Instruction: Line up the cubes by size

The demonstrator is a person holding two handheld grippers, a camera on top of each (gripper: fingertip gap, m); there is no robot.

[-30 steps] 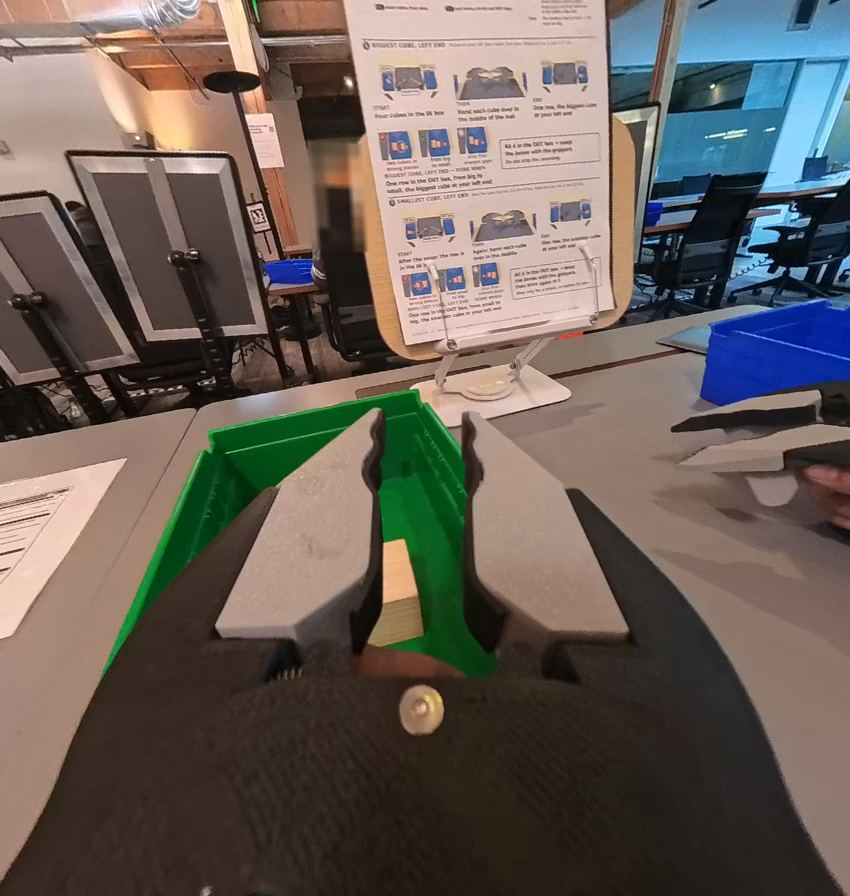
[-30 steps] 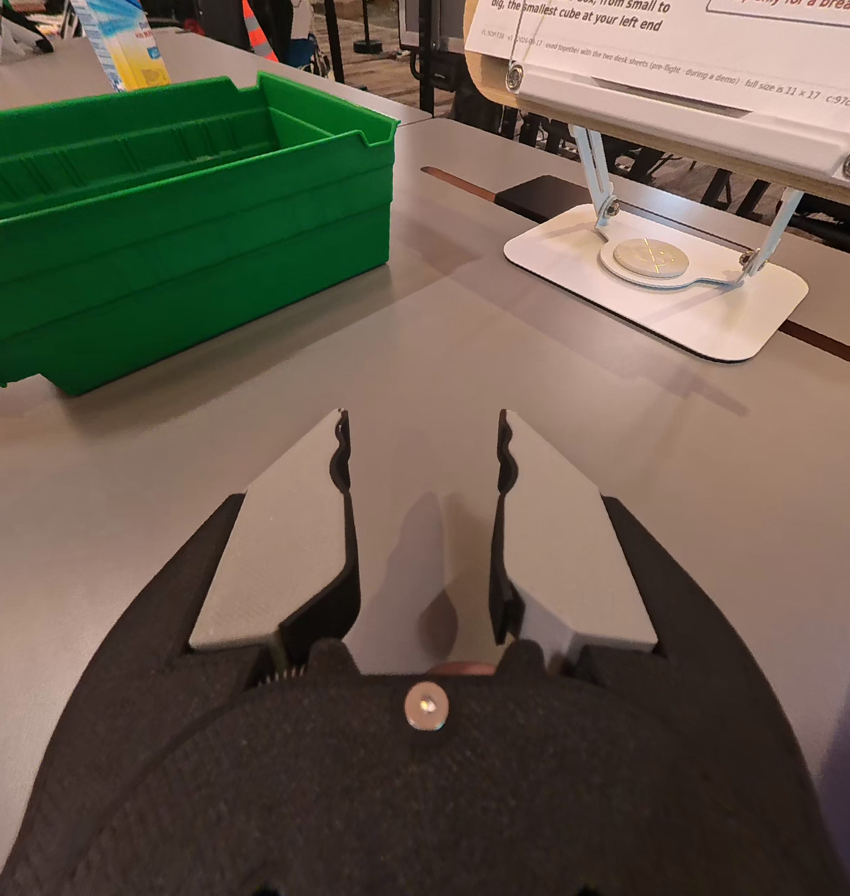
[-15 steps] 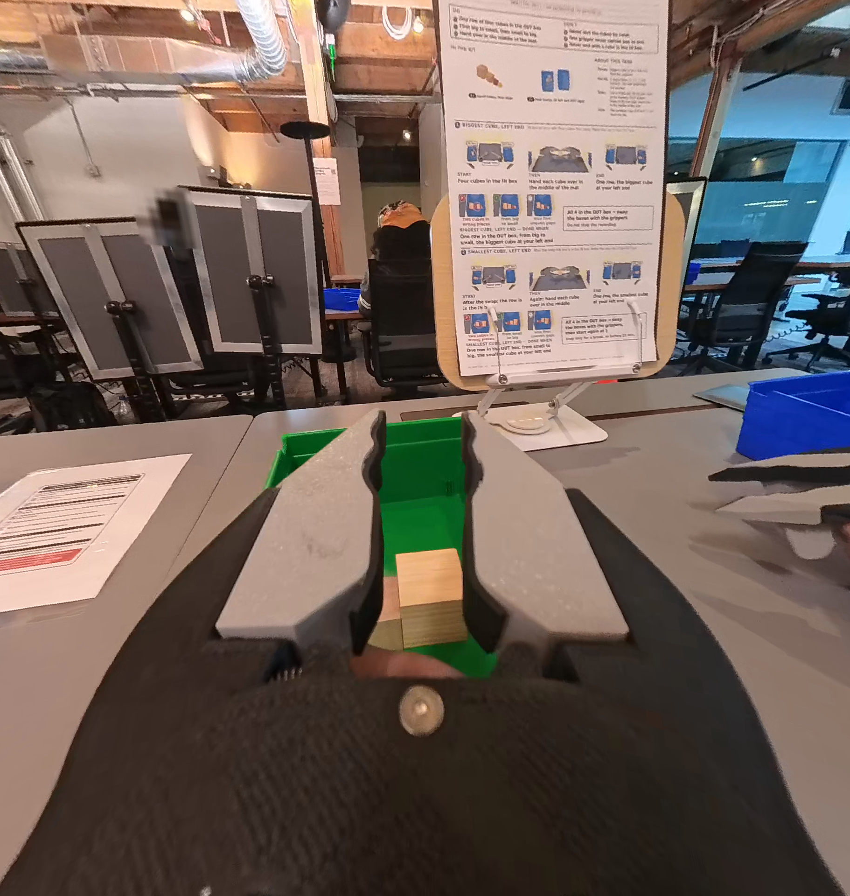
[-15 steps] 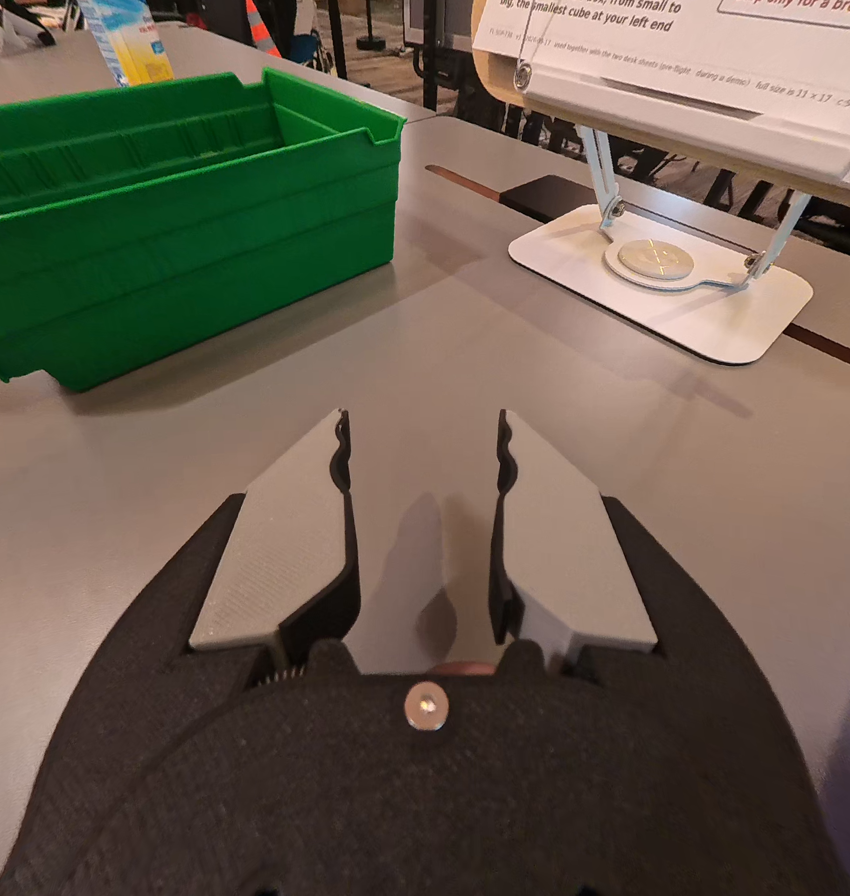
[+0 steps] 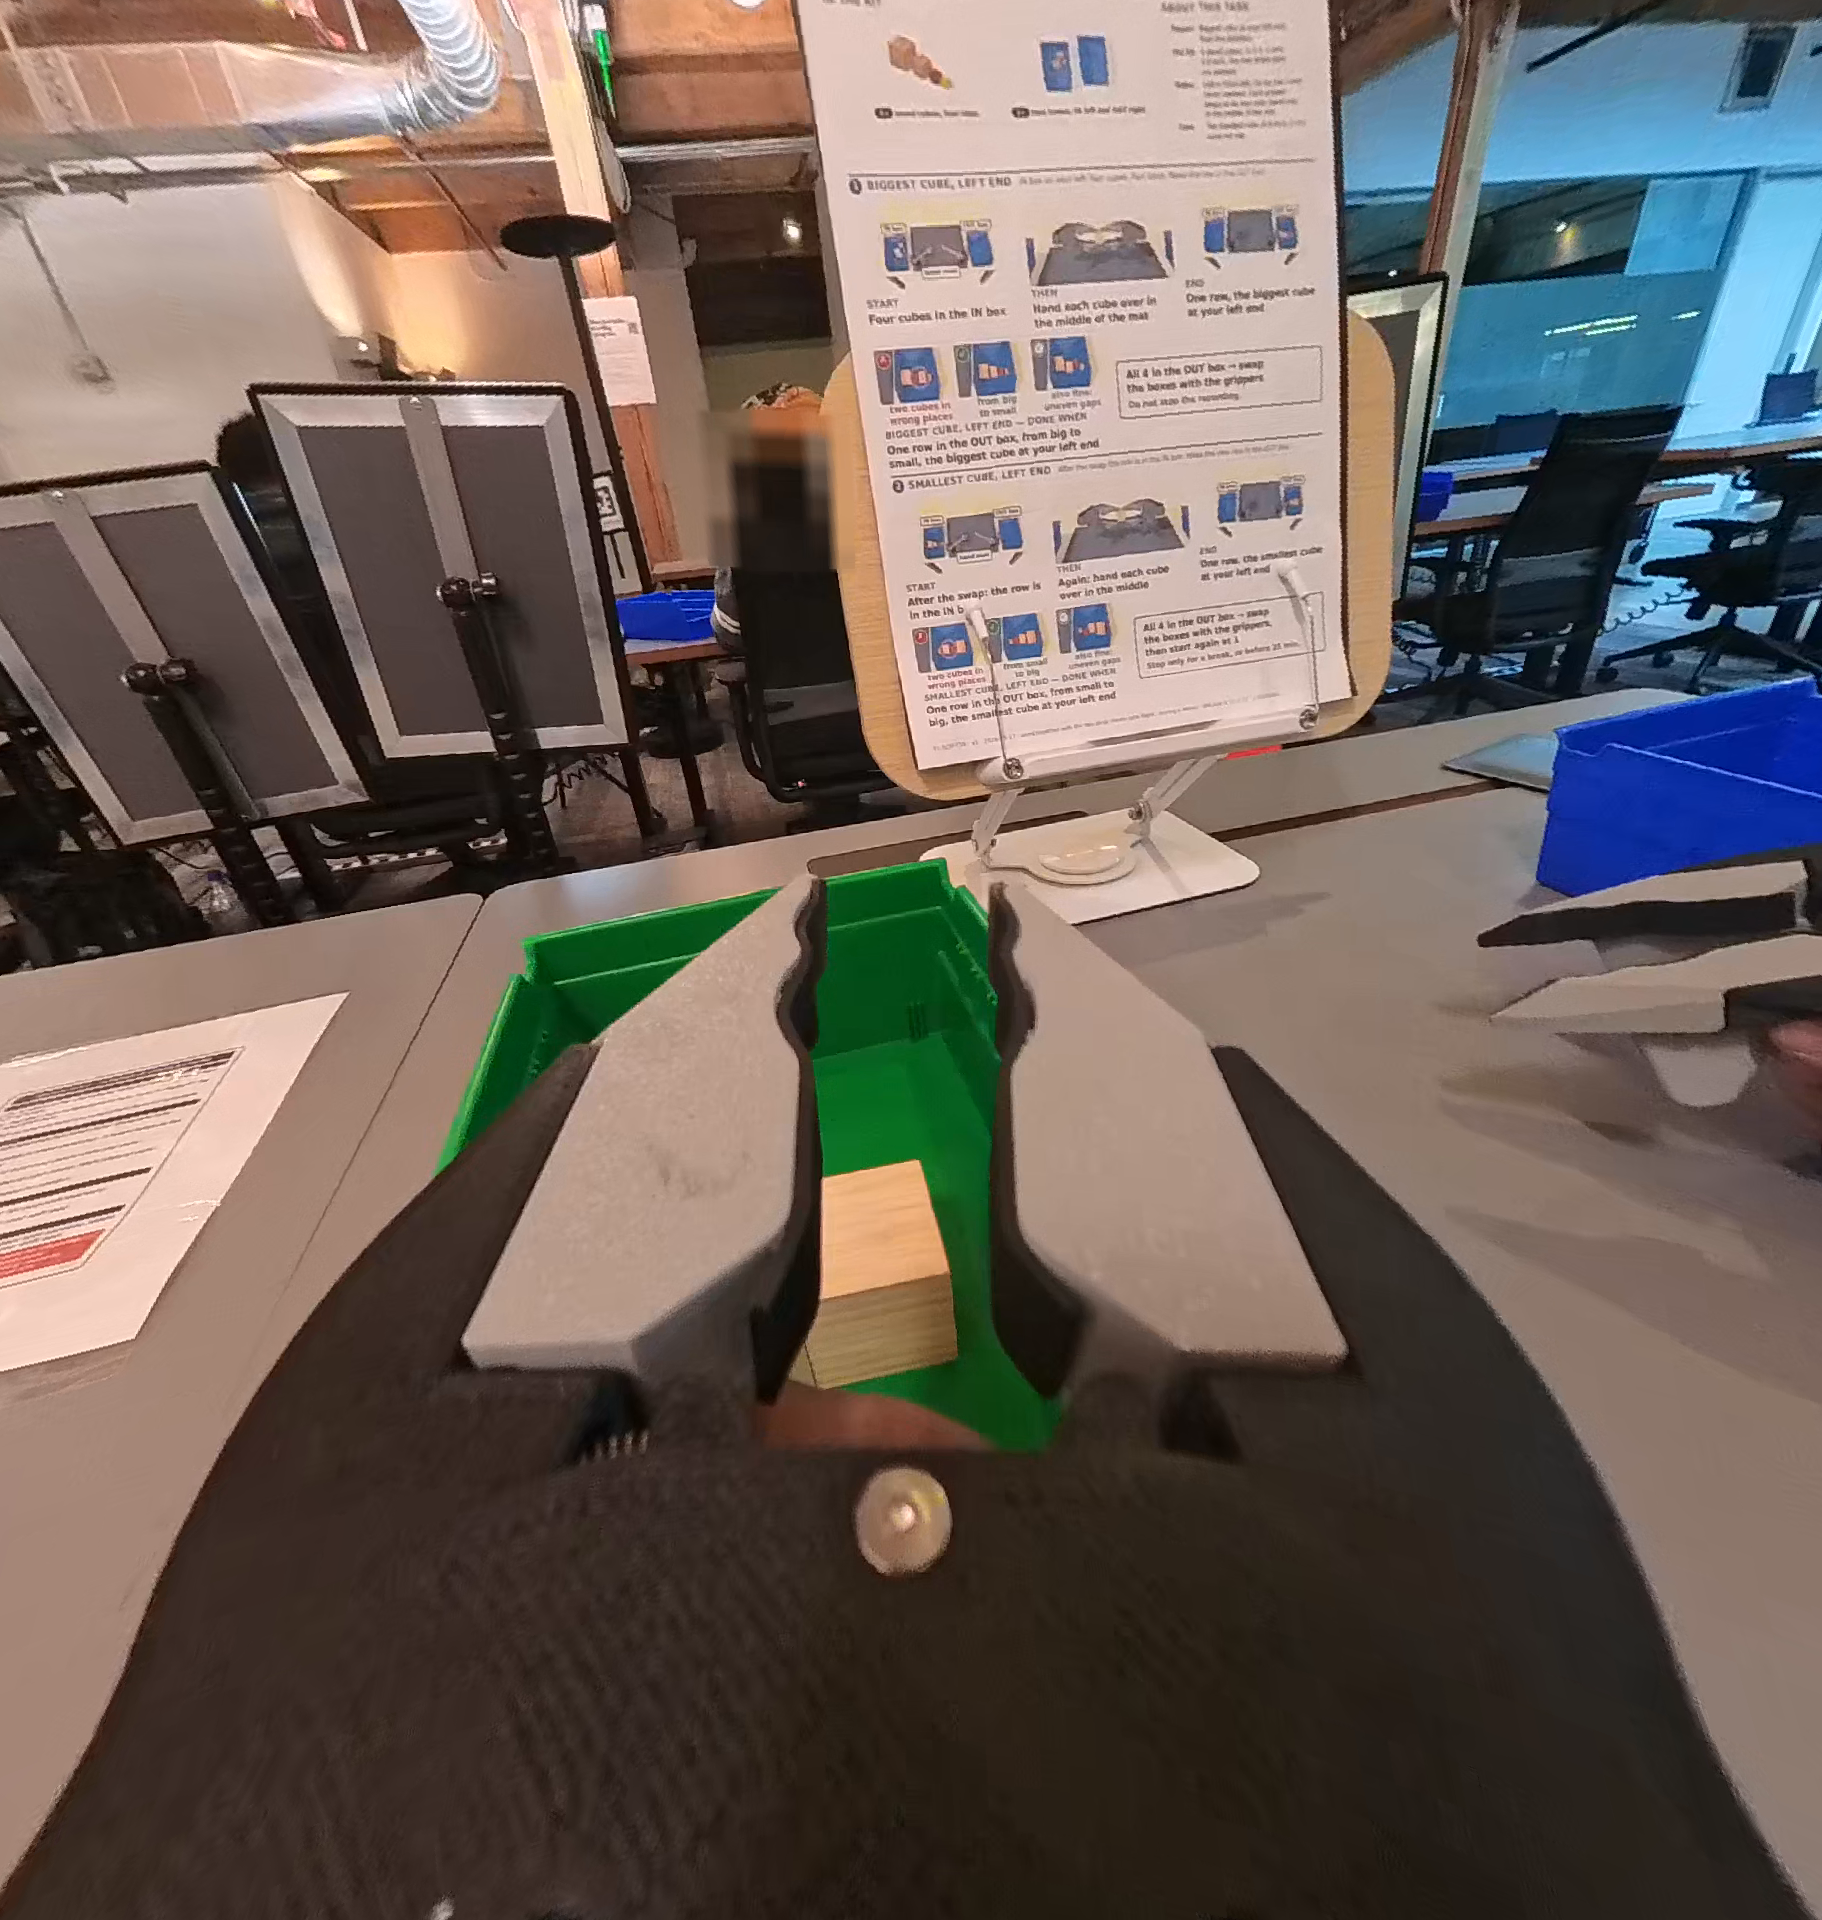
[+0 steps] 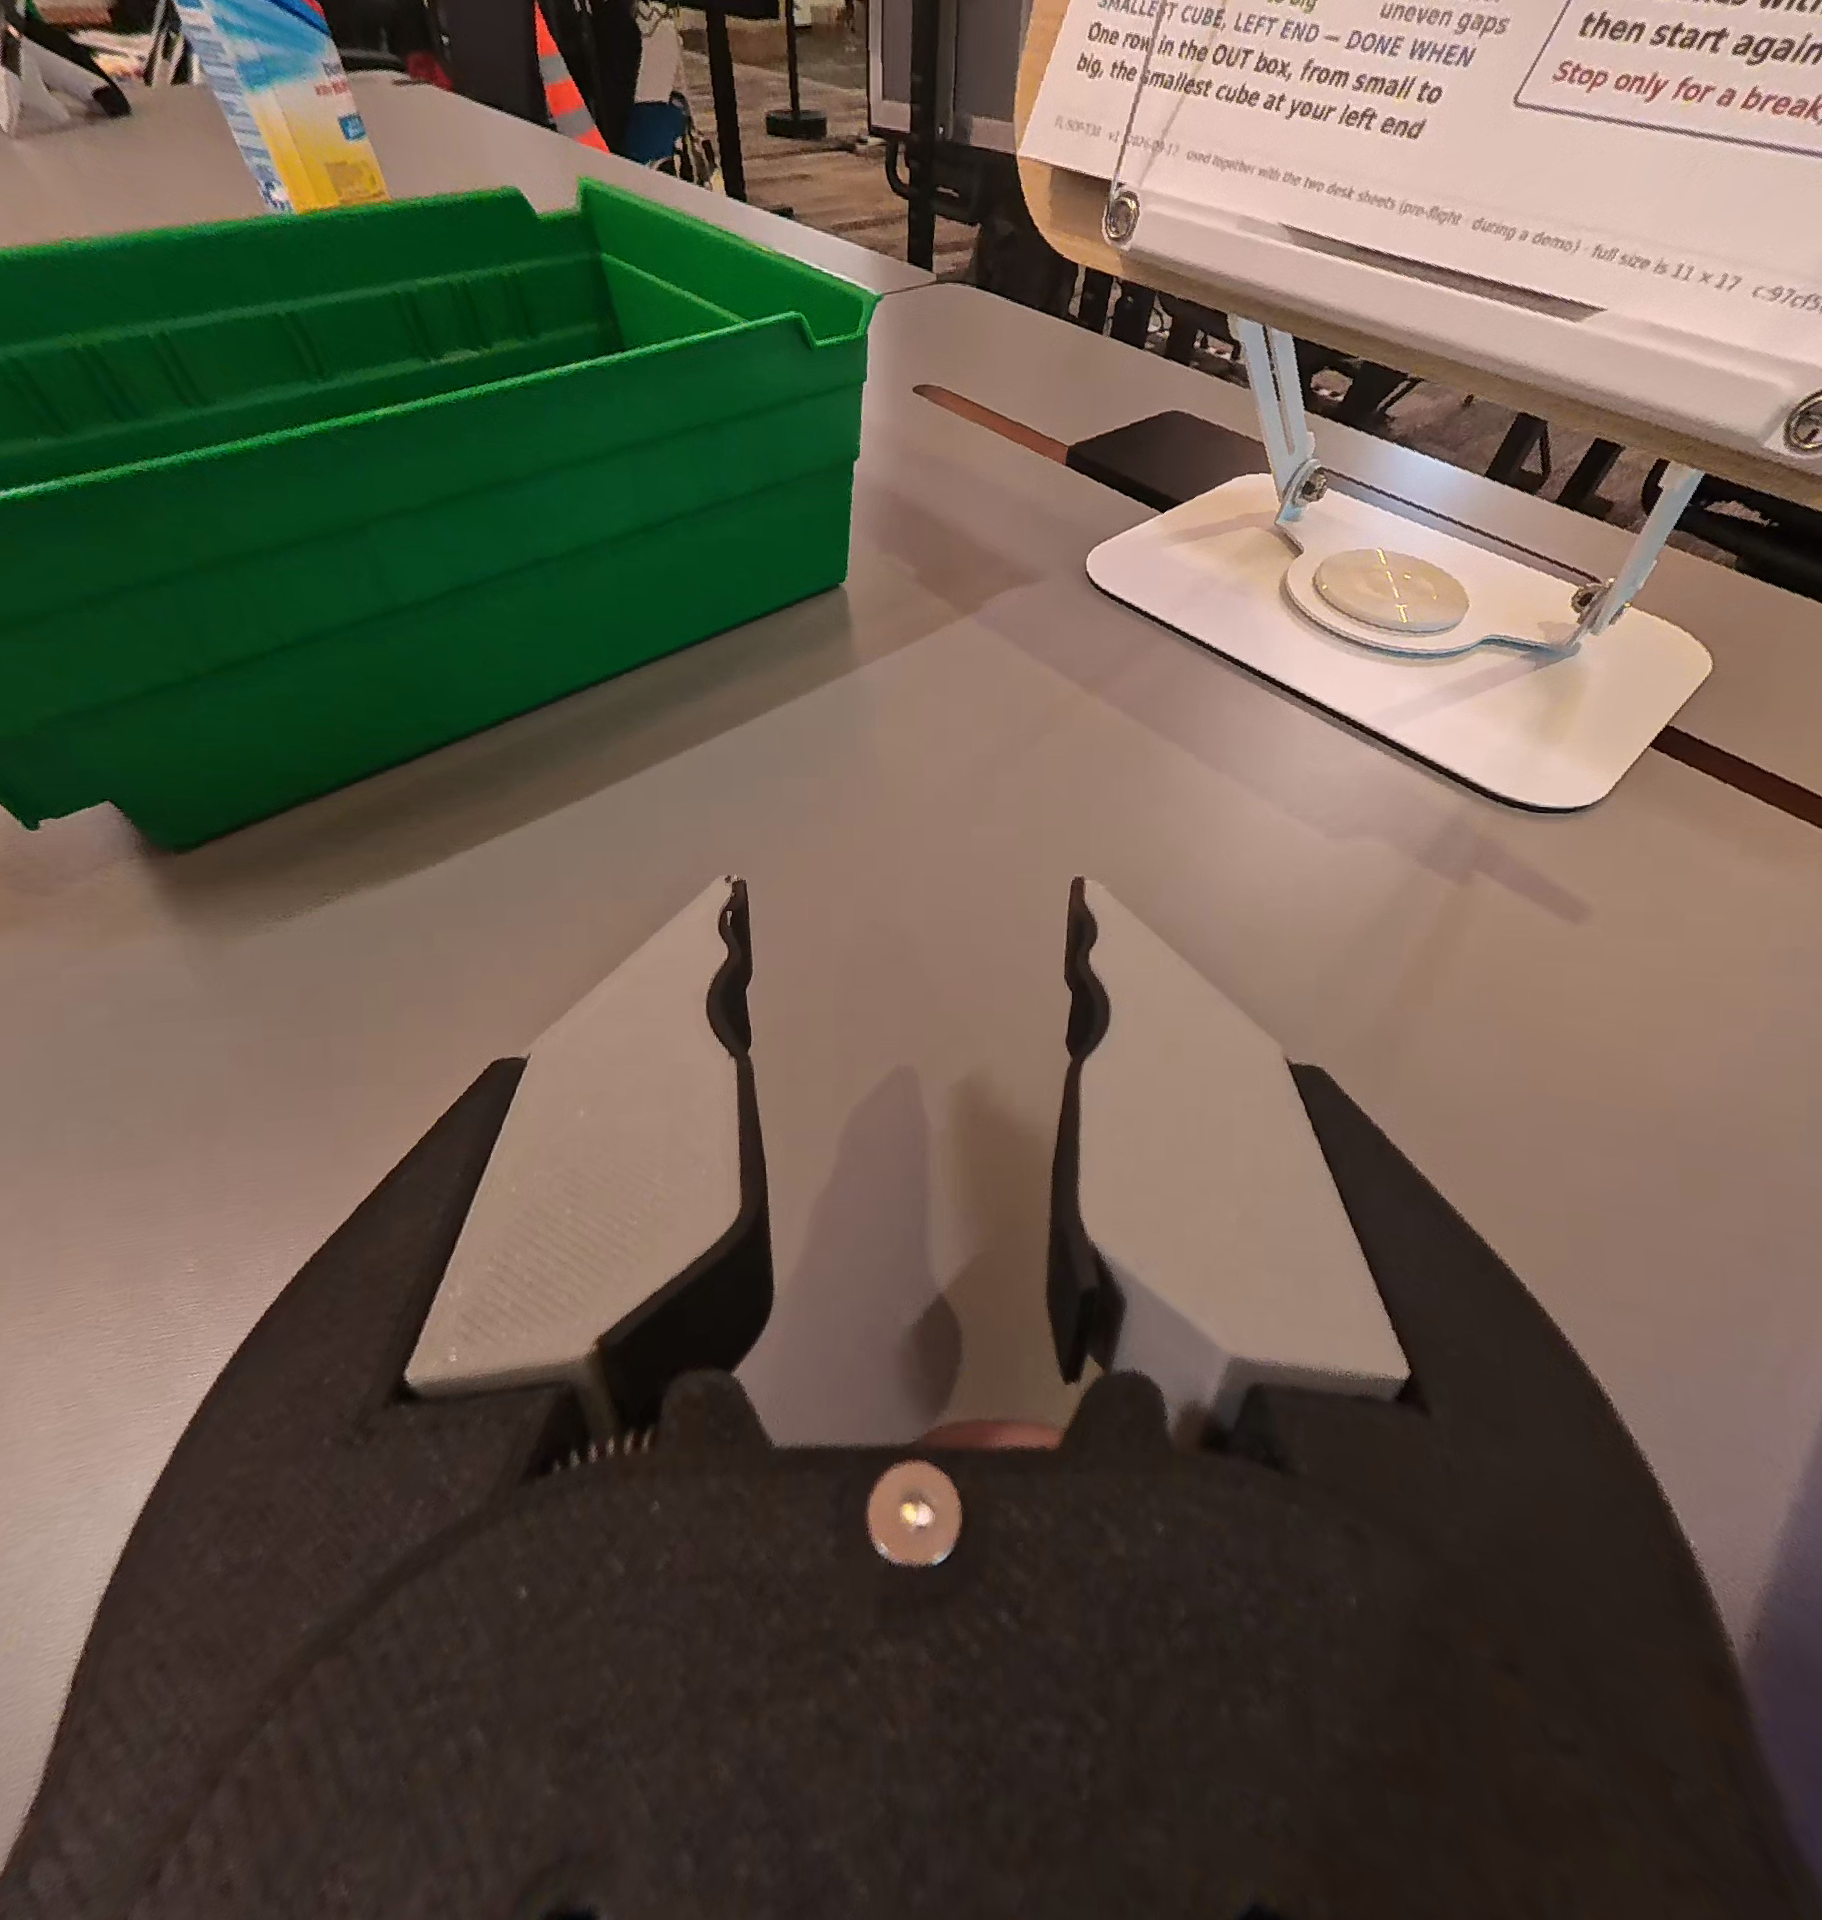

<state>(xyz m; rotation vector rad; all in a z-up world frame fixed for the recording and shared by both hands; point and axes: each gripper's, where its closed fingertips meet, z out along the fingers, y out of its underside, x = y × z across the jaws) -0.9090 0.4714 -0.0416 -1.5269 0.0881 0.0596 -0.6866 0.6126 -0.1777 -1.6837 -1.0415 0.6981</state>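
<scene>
A pale wooden cube (image 5: 881,1268) lies on the floor of the green bin (image 5: 574,997), near its front end. My left gripper (image 5: 902,914) is open and hovers above the bin; the cube shows low down between its fingers, close to the left one and clear of the right one. Any other cubes are hidden under the gripper. My right gripper (image 6: 907,904) is open and empty, low over the bare grey table to the right of the green bin (image 6: 419,582). It also shows in the left wrist view (image 5: 1489,977), held by a hand.
A blue bin (image 5: 1696,800) stands at the far right. An instruction sheet on a stand (image 5: 1094,416) rises behind the bins, its white base (image 6: 1406,644) ahead of my right gripper. A printed sheet (image 5: 86,1174) lies on the left. A carton (image 6: 283,104) stands beyond the green bin.
My left gripper has tilted up and shifted over the green bin, so the cube now shows more fully between its fingers. The right gripper has barely moved and stays open.
</scene>
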